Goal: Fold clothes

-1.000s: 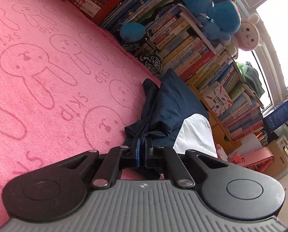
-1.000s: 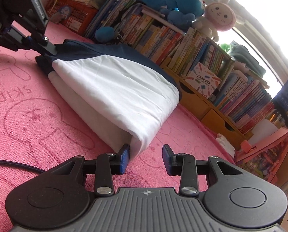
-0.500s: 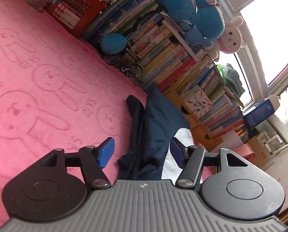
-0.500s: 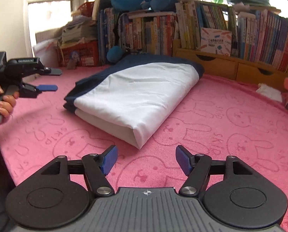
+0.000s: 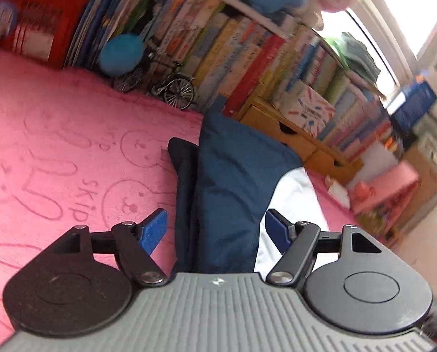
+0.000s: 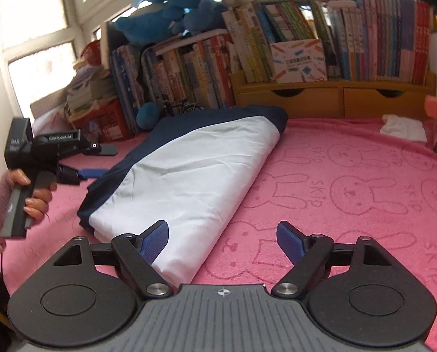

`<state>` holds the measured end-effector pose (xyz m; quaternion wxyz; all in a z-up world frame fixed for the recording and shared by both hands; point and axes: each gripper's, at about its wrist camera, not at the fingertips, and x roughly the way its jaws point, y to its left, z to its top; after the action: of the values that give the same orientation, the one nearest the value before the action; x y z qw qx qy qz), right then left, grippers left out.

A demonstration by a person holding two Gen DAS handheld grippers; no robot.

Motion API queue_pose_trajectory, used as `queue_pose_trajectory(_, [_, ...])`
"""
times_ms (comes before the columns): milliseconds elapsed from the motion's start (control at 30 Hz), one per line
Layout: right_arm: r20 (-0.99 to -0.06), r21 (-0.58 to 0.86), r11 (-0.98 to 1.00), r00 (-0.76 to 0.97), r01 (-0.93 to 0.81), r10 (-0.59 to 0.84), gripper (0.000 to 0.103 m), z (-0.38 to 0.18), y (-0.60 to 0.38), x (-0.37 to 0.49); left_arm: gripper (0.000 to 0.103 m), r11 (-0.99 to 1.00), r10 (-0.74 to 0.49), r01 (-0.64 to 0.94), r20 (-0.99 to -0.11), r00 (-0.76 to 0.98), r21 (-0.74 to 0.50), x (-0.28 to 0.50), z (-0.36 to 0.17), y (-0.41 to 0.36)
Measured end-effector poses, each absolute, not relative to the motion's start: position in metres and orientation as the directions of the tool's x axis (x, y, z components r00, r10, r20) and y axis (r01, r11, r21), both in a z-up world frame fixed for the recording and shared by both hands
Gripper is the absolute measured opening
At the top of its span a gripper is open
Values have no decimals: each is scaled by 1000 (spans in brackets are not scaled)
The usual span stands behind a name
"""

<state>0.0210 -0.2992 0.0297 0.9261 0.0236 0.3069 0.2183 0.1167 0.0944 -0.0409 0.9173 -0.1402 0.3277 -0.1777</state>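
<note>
Both grippers let go since earlier frame, backed off, jaws just opening. Left gripper (image 5: pixel 214 230) apart, right gripper (image 6: pixel 223 239) apart, nothing gripped. Folded garment (image 6: pixel 186 170) flat on pink blanket (image 6: pixel 350 182), prob fold done.

The folded garment (image 6: pixel 189 176) lies flat on the pink rabbit-print blanket (image 6: pixel 350 182), a thick white-and-navy bundle. Its white panel faces up, with navy cloth along the left edge and far end, nearest the bookshelf. In the left wrist view the navy side (image 5: pixel 233 182) shows stacked folds.
</note>
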Motion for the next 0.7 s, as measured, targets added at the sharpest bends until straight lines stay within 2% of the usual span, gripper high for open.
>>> queue_pose_trajectory(67, [-568, 90, 894, 714, -439, 408, 91, 33, -289, 12, 78, 931, -364, 311, -572, 735, -192, 87, -30, 75])
queue_pose_trajectory(133, [-569, 25, 885, 721, -465, 395, 93, 35, -279, 3, 81, 931, -337, 351, -602, 723, -100, 62, -27, 58])
queue_pose_trajectory(233, [-568, 3, 878, 722, -479, 395, 99, 34, -265, -6, 83, 931, -325, 348, -680, 658, -109, 43, -30, 48])
queue_pose_trajectory(267, [-567, 0, 877, 723, -481, 396, 102, 33, -260, -9, 87, 933, -323, 336, -711, 625, -129, 40, -33, 46])
queue_pose_trajectory(333, [-563, -5, 880, 728, -476, 391, 103, 29, -251, -15, 88, 941, -312, 300, -742, 593, -156, 33, -39, 43])
queue_pose_trajectory(600, [-575, -30, 881, 729, -471, 370, 103, 13, -220, -35, 95, 958, -260, 262, -724, 639, -112, 8, -55, 27])
queue_pose_trajectory(700, [-575, -48, 889, 740, -455, 348, 103, 4, -217, -37, 95, 970, -206, 237, -719, 664, -59, 9, -63, 21])
